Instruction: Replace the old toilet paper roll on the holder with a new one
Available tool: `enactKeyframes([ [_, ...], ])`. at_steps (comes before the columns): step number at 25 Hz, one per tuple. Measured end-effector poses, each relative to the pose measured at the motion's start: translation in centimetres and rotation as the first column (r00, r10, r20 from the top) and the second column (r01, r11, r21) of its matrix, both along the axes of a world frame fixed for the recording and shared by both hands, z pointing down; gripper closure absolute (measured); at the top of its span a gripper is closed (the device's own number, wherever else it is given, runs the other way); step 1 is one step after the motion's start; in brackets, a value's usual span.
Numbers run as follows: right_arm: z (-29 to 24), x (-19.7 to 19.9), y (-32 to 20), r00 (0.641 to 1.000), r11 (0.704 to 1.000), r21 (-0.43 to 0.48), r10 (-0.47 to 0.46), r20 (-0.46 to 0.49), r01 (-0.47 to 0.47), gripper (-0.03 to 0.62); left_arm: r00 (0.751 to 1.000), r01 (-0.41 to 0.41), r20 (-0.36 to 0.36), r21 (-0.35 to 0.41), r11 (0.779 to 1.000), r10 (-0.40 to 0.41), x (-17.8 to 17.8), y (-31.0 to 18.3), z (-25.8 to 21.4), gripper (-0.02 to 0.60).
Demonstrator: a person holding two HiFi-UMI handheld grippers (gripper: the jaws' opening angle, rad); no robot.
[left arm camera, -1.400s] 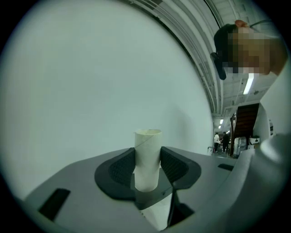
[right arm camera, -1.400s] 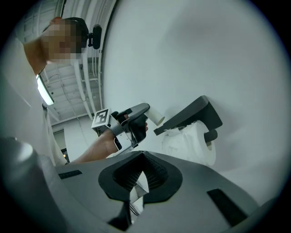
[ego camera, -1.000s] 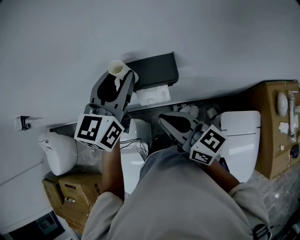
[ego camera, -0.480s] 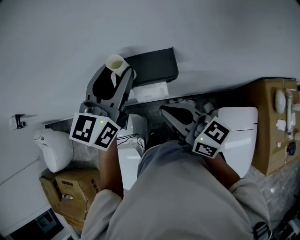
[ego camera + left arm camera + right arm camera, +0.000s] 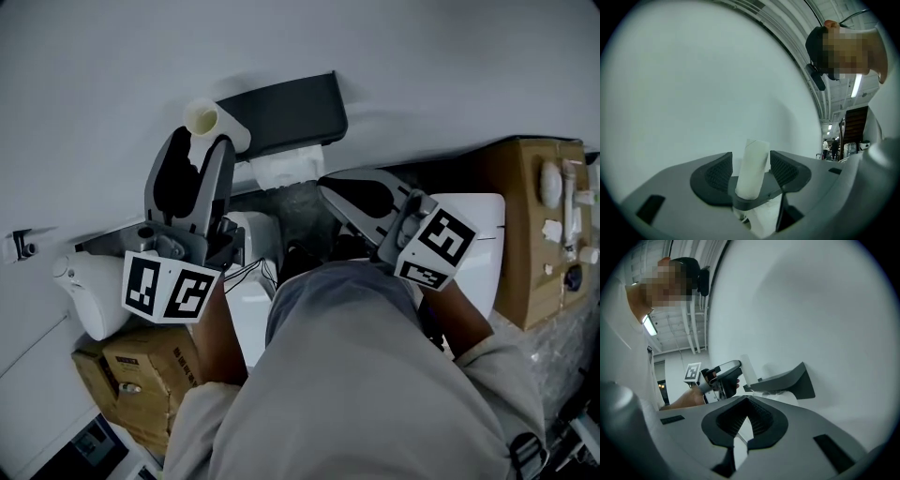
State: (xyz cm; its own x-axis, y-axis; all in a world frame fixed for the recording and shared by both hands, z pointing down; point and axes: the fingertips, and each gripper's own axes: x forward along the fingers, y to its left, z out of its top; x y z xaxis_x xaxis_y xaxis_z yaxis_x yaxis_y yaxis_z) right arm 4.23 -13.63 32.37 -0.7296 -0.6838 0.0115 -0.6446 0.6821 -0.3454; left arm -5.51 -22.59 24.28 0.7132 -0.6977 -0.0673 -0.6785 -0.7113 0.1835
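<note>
A dark grey paper holder (image 5: 281, 108) is fixed to the white wall, with white toilet paper (image 5: 286, 169) hanging under it. A bare cardboard tube (image 5: 202, 117) sticks out at the holder's left end. My left gripper (image 5: 199, 142) points at the wall with its jaws on either side of the tube (image 5: 752, 166). The jaws have just been opening, and the ribbed pads (image 5: 719, 173) stand off the tube, so it is not gripped. My right gripper (image 5: 328, 183) is shut and empty, just below the holder's right part. The right gripper view shows the shut gripper (image 5: 747, 401) and the holder (image 5: 785, 380) beyond.
A white toilet (image 5: 478, 253) stands at the lower right, with a cardboard box (image 5: 525, 234) of small white parts beside it. More cardboard boxes (image 5: 141, 370) and a white rounded appliance (image 5: 89, 300) are at the left. The person's grey-clad body fills the foreground.
The left jaws have spread wider around the tube and the gripper has drawn back a little from it. The right gripper has moved up, closer to the holder.
</note>
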Motion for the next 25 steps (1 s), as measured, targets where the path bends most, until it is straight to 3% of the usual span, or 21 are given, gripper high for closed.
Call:
enactKeyframes([
  [4,-1.5,0.5,-0.3,0.998,0.999,0.045,0.007,-0.068,-0.004,0.579,0.998,0.049,-0.034,-0.009,0.999,-0.05,-1.3,1.3,-0.1,0.342],
  [7,-2.6,0.9,-0.4,0.992,0.997,0.074,0.035,-0.117,-0.026,0.579,0.997,0.067,-0.042,-0.014,0.998,-0.068,-1.4,2.4,0.4,0.44],
  [10,-3.6,1.7,-0.6,0.988,0.996,0.045,0.081,-0.131,-0.076,0.579,0.995,0.082,-0.046,-0.032,0.996,-0.083,-1.4,3.0,1.1,0.577],
  [17,-5.7,3.0,-0.7,0.979,0.991,0.05,0.131,-0.158,-0.125,0.579,0.994,0.072,-0.073,-0.064,0.995,-0.077,-1.1,3.3,1.5,0.577],
  [21,-5.9,2.8,-0.6,0.981,0.991,0.045,0.131,-0.145,-0.126,0.579,0.996,0.085,-0.023,-0.037,0.996,-0.086,-0.9,3.2,1.7,0.577],
  [25,-6.1,2.6,-0.4,0.98,0.99,0.054,0.135,-0.149,-0.128,0.579,0.995,0.079,-0.055,-0.063,0.995,-0.083,-1.1,3.1,1.8,0.577],
])
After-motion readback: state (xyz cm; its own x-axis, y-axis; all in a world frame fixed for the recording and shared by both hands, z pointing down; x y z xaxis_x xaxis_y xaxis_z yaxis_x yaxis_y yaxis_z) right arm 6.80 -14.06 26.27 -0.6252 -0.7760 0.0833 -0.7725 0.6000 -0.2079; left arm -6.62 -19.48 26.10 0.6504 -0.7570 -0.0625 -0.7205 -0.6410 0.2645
